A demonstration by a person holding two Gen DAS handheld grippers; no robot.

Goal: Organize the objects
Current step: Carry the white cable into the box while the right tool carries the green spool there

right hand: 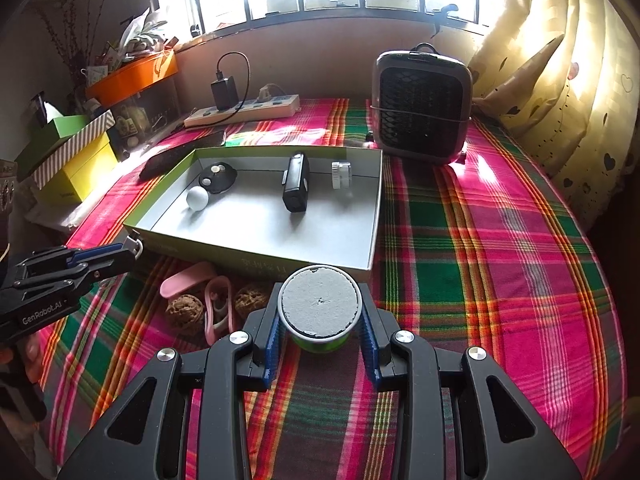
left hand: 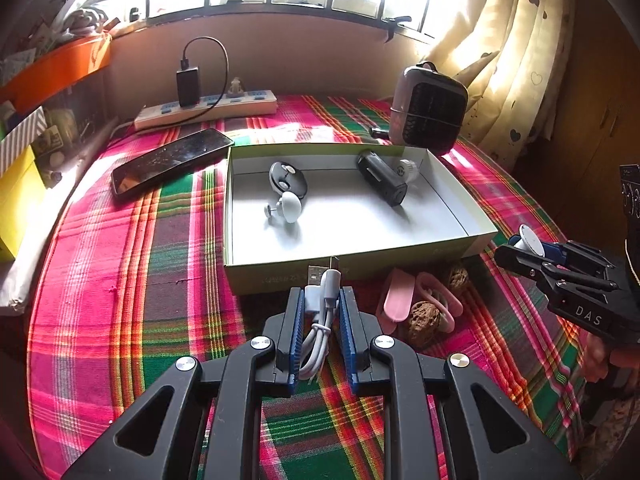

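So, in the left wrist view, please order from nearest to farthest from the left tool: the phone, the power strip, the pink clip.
From the left tool:
1. pink clip, just right, on the cloth.
2. phone, far left, beside the box.
3. power strip, at the back wall.

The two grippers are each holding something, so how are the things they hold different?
The left gripper pinches a white USB cable, thin, bendy and coiled in loops. The right gripper holds a round container, stiff, wide, with a flat grey top and a green body. The cable barely spreads the fingers; the container keeps them wide apart. Both are held above the plaid cloth, near the open box.
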